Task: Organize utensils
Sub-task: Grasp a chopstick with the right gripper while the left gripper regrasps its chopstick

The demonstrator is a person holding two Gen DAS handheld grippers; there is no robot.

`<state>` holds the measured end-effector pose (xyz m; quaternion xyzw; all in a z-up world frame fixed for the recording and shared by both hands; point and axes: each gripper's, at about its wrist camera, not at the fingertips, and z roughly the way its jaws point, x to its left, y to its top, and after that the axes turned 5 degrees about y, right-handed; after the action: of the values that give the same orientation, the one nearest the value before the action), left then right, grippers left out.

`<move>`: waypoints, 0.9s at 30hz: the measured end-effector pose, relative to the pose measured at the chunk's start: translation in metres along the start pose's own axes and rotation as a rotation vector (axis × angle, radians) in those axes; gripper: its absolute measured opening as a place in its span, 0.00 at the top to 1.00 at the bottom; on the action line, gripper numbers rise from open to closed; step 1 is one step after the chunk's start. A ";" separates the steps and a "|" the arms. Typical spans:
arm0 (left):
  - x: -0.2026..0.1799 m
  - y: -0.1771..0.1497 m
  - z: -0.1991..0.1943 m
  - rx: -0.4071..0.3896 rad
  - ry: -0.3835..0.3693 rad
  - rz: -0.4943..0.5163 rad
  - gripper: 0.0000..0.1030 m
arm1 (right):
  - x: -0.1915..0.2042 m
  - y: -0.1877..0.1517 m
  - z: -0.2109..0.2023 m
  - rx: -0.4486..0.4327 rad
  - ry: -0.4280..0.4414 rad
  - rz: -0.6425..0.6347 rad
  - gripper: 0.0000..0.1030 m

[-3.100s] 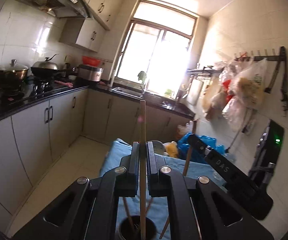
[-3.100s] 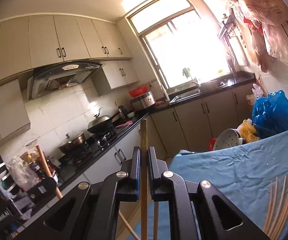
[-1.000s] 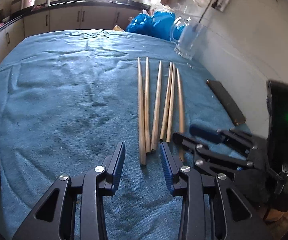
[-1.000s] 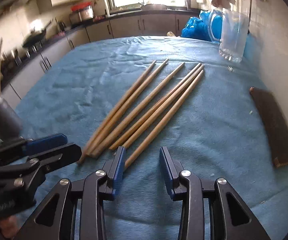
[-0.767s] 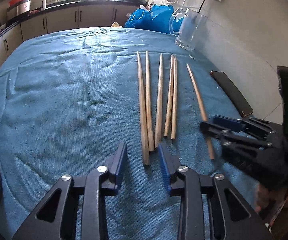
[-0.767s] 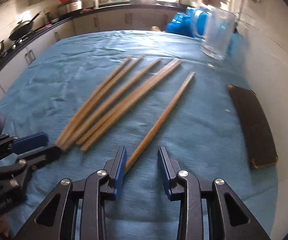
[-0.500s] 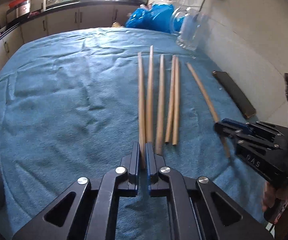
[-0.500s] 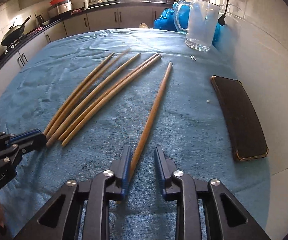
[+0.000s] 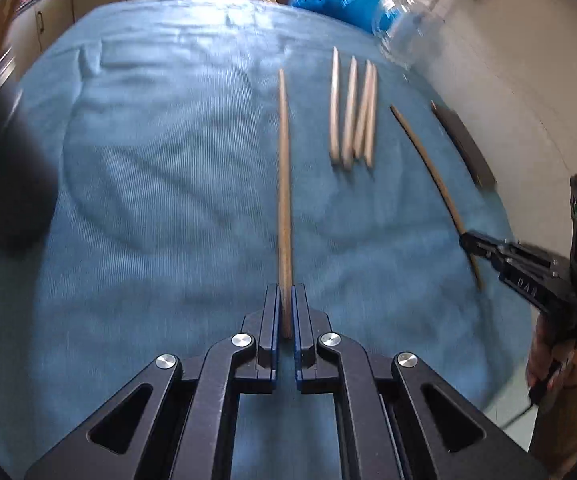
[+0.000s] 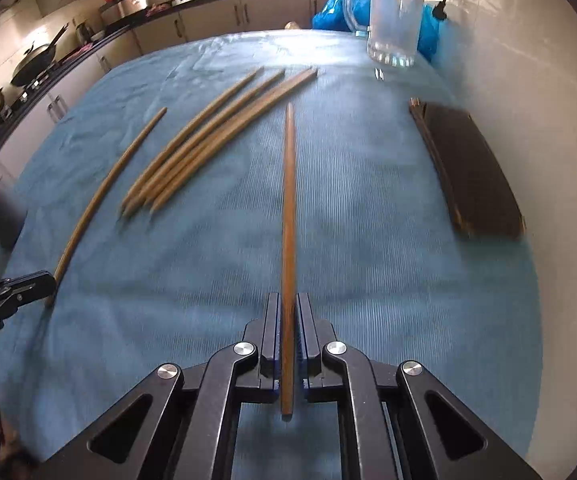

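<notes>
Half a second ago the left gripper (image 9: 284,312) pinched one chopstick out of a row of five; now that stick (image 9: 284,184) is pulled clear to the left, apart from the four (image 9: 354,116) left in the bundle. The right gripper (image 10: 287,320) had its fingers a little spread round its stick; now they are pressed onto it.

Count: six chopsticks in all, one in each gripper and four loose on the blue cloth (image 9: 148,160) over the worktop. One glass mug (image 10: 394,20), one dark flat case (image 10: 468,172), one dark holder (image 9: 4,184) at the left edge.

In the left wrist view the held stick runs from the fingers straight toward 12 o'clock, long axis along the gripper. The bundle lies at about 1 o'clock, sticks side by side, also pointing near 12. The right gripper (image 9: 484,248) shows at 3 o'clock, its stick (image 9: 432,172) slanting toward 11.

In the right wrist view the left gripper (image 10: 44,280) sits at 9 o'clock with its stick (image 10: 104,192) running toward 1. The bundle (image 10: 212,136) fans toward 1 o'clock. The right-held stick (image 10: 288,216) points to 12, its butt passing back between the fingers. The mug stands at 1 o'clock, the case at 2.
</notes>
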<state>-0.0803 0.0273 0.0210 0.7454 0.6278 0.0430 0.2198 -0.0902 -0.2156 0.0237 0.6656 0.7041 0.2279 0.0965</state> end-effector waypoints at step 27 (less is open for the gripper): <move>-0.028 0.102 0.049 0.031 0.143 0.051 0.79 | 0.005 0.085 0.045 0.153 -0.026 -0.076 0.89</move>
<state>0.0246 -0.0251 0.0215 0.7594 0.6234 0.0921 0.1618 0.0054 -0.2013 0.0230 0.6467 0.7430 0.1607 0.0632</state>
